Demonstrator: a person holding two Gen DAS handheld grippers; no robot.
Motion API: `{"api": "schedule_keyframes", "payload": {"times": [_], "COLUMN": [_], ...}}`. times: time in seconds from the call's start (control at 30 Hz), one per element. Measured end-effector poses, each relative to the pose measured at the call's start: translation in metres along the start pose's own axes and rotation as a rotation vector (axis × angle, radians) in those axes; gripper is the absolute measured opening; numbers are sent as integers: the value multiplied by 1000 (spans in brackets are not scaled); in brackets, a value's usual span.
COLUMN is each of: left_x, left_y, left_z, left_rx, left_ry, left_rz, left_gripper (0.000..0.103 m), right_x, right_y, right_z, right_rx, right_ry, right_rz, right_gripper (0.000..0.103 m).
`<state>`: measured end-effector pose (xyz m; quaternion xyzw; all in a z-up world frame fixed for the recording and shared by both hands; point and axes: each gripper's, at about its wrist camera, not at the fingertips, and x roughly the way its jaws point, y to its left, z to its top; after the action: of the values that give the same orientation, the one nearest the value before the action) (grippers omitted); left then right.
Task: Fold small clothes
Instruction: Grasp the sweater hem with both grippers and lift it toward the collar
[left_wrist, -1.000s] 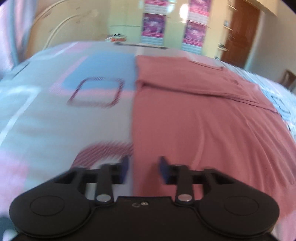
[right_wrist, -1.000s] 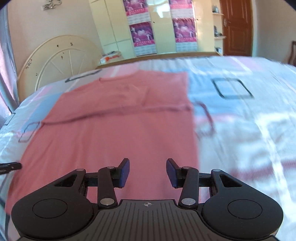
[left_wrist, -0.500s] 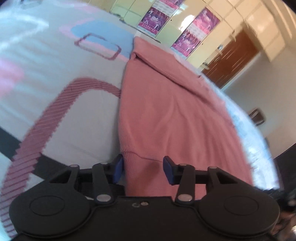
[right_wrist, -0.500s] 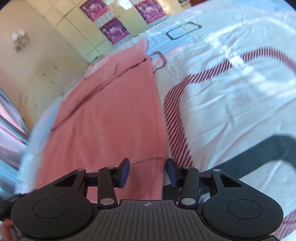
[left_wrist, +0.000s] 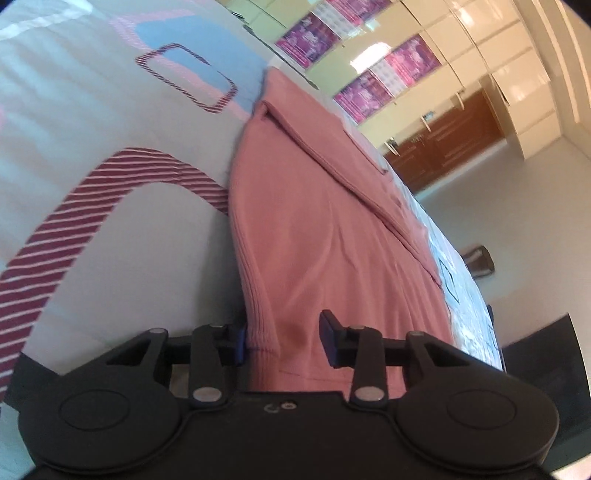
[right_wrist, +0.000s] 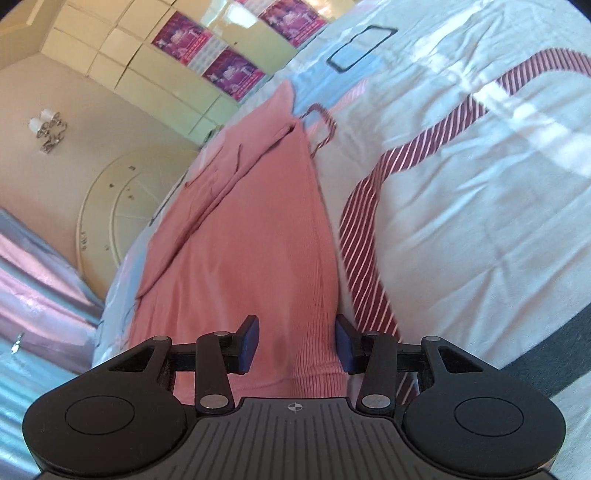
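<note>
Both grippers, left (left_wrist: 282, 341) and right (right_wrist: 297, 347), unclenched, straddling near hem corners of pink ribbed knit garment (left_wrist: 317, 221); its length runs straight ahead.

A bed (right_wrist: 480, 192) is covered by a patterned white sheet. Cream cupboards (right_wrist: 147, 70) carrying purple posters (left_wrist: 410, 61) are seen beyond, with a brown door (left_wrist: 443, 136) and a round cream headboard (right_wrist: 122, 206).

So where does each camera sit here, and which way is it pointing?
Left wrist: on the left tool, looking along the pink shirt toward the cupboards; its open fingers straddle the hem's left corner.
Right wrist: on the right tool, same direction; open fingers at the right corner.
Shared: shirt, bedsheet, posters.
</note>
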<state>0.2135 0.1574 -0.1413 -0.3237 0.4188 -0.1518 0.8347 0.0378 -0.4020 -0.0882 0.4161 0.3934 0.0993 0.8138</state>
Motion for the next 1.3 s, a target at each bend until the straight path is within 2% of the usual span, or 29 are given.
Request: {"api": "schedule_keyframes", "payload": {"times": [0.1, 0.17, 0.2, 0.23, 0.27, 0.3, 0.4, 0.43, 0.47, 0.5, 0.57, 0.67, 0.73, 0.83, 0.97, 1.07, 1.3], "left_x": [-6, -6, -5, -3, -1, -8, -32, -36, -34, -27, -16, -20, -21, -30, -39, -37, 7], "left_y": [-4, -4, -4, -5, -7, -9, -19, -21, -21, -18, -10, -8, -10, -21, -44, -60, -93], "left_z": [-11, -13, -10, -7, -4, -7, -5, -8, -10, -14, -20, -21, -22, -16, 13, 48, 146], "left_rx": [68, 77, 65, 55, 58, 63, 89, 105, 119, 122, 87, 14, 6, -9, 21, 42, 55], "left_ry": [11, 7, 10, 11, 11, 2, -96, -102, -90, -58, -14, -58, -78, -147, -229, -269, -293], "left_rz": [26, 28, 28, 38, 73, 91, 42, 64, 89, 112, 137, 109, 107, 58, 4, -28, -39], "left_gripper": [33, 33, 32, 21, 5, 5, 5, 5, 5, 5, 5, 5, 5, 5, 5, 5, 5], "right_x": [-6, -9, -7, -5, -4, -5, -24, -35, -43, -42, -28, -35, -43, -52, -52, -47, 4], "right_y": [0, -1, -3, -6, -8, -8, 9, 13, 14, 9, -9, -11, -4, 11, 45, 72, 125], "right_z": [-13, -18, -15, -12, -9, -6, -3, -4, -6, -9, -13, -13, -10, -1, 26, 56, 149], "right_rx": [-26, -47, -40, -22, -7, -9, -100, -128, -146, -149, -118, -95, -126, -165, -219, -255, -271], "right_ry": [53, 60, 63, 62, 57, 51, 33, 10, -9, -1, 69, 31, 8, -18, -80, -132, -196], "right_rz": [50, 59, 47, 35, 44, 52, 59, 77, 85, 58, -30, 19, 39, 58, 85, 91, 71], "right_gripper": [44, 28, 11, 8, 8, 7, 7, 7, 7, 7, 6, 6, 6, 6, 6, 6, 6]}}
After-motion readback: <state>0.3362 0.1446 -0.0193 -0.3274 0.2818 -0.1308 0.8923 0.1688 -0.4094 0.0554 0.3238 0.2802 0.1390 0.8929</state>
